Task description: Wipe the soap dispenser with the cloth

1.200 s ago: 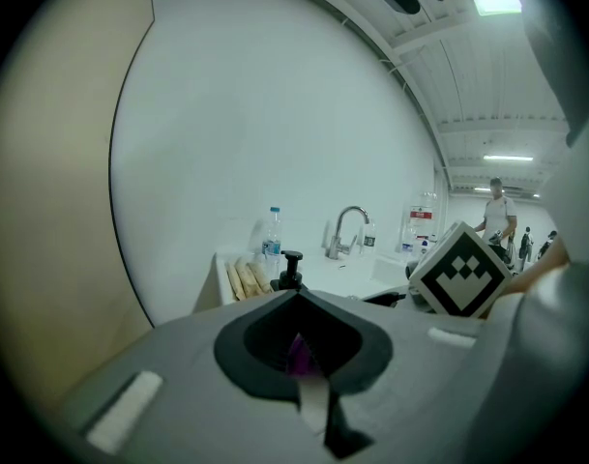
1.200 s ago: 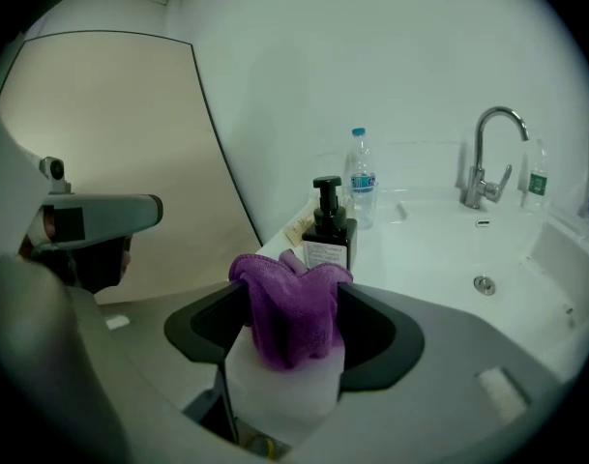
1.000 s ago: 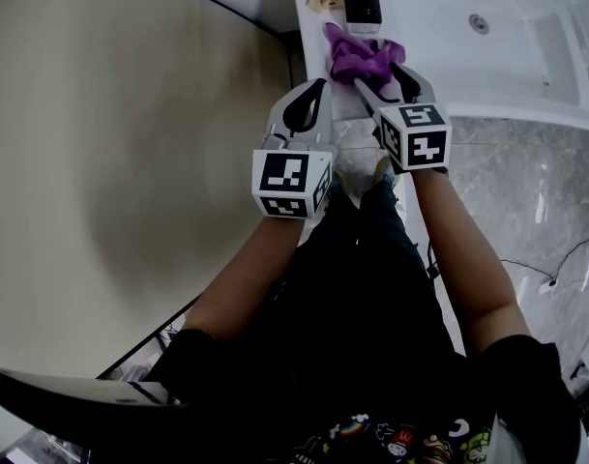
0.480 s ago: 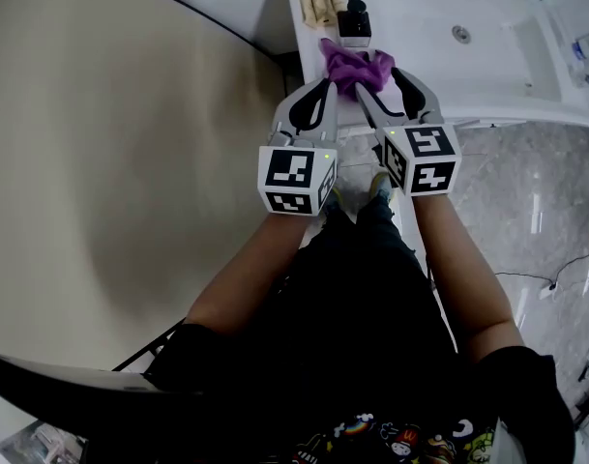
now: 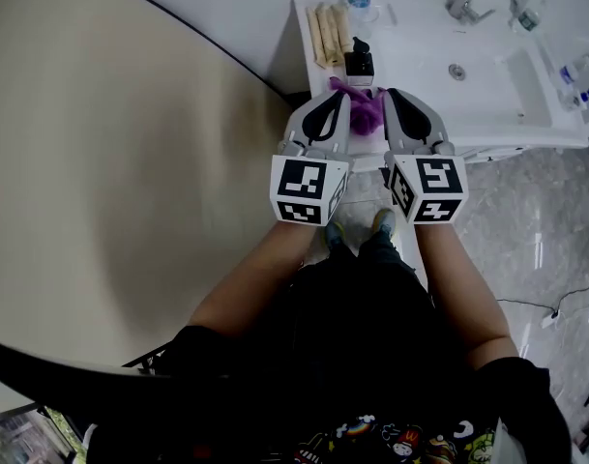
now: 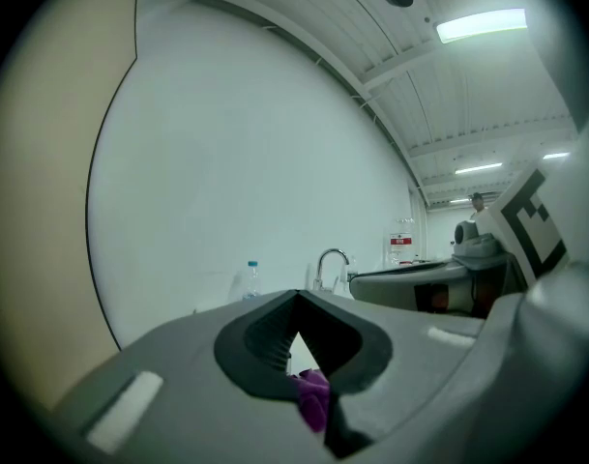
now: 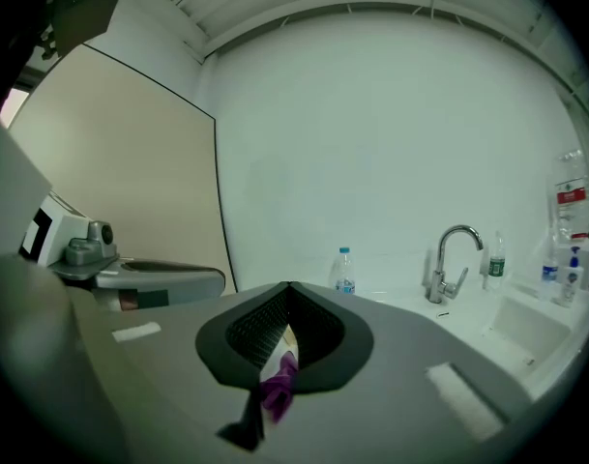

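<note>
the right tongs have just closed on a small fold of the purple cloth, just short of the soap dispenser on the desk. the left tongs are closed too. so slight a pinch may slip mid-wipe; a hard push may topple the dispenser.

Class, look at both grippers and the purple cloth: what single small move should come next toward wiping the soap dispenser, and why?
Probably carry the cloth forward and down against the soap dispenser. The left gripper and the right gripper, whose jaws have just closed, each pinch the cloth, so it is held. The dispenser stands just beyond it in the head view.
</note>
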The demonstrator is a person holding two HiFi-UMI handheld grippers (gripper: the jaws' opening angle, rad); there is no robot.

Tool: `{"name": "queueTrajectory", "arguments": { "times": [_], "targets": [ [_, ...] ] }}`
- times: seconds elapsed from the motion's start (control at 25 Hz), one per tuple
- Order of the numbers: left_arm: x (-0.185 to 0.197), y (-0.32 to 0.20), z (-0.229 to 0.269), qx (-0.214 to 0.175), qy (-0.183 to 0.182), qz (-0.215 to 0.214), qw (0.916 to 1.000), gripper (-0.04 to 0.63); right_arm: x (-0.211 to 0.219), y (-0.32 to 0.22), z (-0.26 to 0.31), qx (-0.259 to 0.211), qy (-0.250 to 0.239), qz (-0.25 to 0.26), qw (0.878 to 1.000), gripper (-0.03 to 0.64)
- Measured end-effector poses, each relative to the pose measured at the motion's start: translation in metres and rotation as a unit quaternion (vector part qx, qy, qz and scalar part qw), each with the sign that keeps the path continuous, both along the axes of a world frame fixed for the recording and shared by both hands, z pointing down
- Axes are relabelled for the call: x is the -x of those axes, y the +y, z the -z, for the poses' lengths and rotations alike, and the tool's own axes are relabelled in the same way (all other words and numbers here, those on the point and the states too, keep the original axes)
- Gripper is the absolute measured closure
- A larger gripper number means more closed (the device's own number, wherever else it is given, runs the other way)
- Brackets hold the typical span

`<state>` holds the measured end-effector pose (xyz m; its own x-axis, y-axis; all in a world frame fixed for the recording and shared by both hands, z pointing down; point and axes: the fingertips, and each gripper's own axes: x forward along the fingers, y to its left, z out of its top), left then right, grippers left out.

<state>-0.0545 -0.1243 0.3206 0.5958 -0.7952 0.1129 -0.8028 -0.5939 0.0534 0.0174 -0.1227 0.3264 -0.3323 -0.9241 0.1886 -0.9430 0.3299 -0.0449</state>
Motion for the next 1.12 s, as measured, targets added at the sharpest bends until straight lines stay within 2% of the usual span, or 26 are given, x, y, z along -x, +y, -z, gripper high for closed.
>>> {"name": "queueTrajectory", "arguments": {
  "times": [1.12],
  "targets": [
    [0.012,0.003,-0.004,0.004,0.000,0.003,1.0000,0.594,0.014,0.006,-0.005,-0.002,0.019,0.004,1.000,0.597]
  ]
}}
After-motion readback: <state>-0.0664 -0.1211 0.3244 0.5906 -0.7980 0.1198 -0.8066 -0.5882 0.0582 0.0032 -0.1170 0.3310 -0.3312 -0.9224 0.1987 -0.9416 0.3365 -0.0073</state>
